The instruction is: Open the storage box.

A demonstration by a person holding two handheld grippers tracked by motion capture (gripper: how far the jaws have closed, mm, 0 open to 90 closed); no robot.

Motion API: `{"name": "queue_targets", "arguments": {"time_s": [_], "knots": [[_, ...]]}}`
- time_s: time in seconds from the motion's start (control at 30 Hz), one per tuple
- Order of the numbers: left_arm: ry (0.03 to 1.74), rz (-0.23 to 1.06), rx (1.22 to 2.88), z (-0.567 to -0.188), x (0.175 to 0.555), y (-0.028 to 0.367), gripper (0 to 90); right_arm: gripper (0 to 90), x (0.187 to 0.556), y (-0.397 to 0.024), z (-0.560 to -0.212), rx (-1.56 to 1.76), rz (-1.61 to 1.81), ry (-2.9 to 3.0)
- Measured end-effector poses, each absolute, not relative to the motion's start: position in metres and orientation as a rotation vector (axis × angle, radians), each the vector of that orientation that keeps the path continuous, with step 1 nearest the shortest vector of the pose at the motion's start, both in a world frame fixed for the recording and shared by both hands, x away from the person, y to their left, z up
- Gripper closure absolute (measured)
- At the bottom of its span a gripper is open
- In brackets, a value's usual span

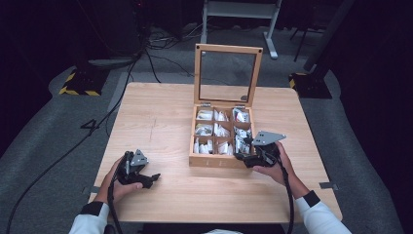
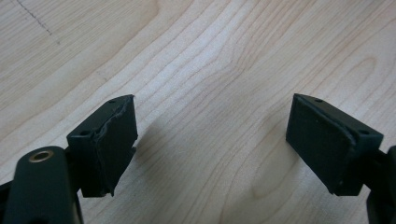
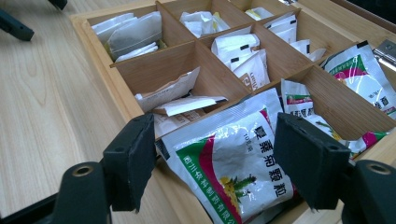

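A wooden box point(image 1: 216, 161) with several compartments stands open on the table, its glass lid point(image 1: 227, 48) upright at the back. White sachets point(image 3: 238, 53) fill the compartments. My right gripper point(image 1: 242, 155) is at the box's front right corner. In the right gripper view its jaws point(image 3: 215, 158) stand wide apart on either side of a white, green and red sachet point(image 3: 233, 172) in the nearest compartment, and the pads do not press on it. My left gripper point(image 1: 155, 178) rests low over bare wood left of the box, open point(image 2: 210, 140), with nothing between its fingers.
The light wooden table point(image 1: 160, 117) has bare room left of the box and in front of it. Cables and a black-and-yellow striped base point(image 1: 80, 83) lie on the grey floor beyond the far edge. A metal frame stand point(image 1: 241, 12) is farther back.
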State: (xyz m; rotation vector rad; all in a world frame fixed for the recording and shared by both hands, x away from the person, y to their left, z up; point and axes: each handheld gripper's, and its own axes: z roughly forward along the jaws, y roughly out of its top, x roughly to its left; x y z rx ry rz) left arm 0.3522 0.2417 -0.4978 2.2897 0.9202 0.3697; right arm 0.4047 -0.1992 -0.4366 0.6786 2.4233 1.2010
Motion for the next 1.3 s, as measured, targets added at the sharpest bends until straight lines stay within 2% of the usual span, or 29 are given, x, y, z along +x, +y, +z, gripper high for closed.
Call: {"name": "queue_targets", "arguments": {"time_s": [0.2, 0.57, 0.63, 0.83, 1.07, 1.3], "knots": [[0.927, 0.331, 2.259, -0.501, 0.353, 0.244, 16.7, 31.1, 0.406, -0.201, -0.437, 0.697, 1.178, 2.388], [0.91, 0.338, 2.247, -0.502, 0.352, 0.245, 16.7, 41.6, 0.393, -0.198, -0.435, 0.694, 1.089, 2.325], [0.91, 0.34, 2.247, -0.502, 0.352, 0.245, 16.7, 48.8, 0.391, -0.197, -0.435, 0.699, 1.054, 2.304], [0.906, 0.338, 2.245, -0.502, 0.352, 0.245, 16.6, 49.7, 0.395, -0.204, -0.438, 0.781, 1.039, 2.289], [0.896, 0.338, 2.244, -0.503, 0.353, 0.245, 16.3, 54.9, 0.401, -0.208, -0.44, 0.809, 1.002, 2.281], [0.887, 0.335, 2.234, -0.504, 0.353, 0.245, 16.1, 82.6, 0.404, -0.208, -0.444, 0.758, 1.041, 2.364]]}}
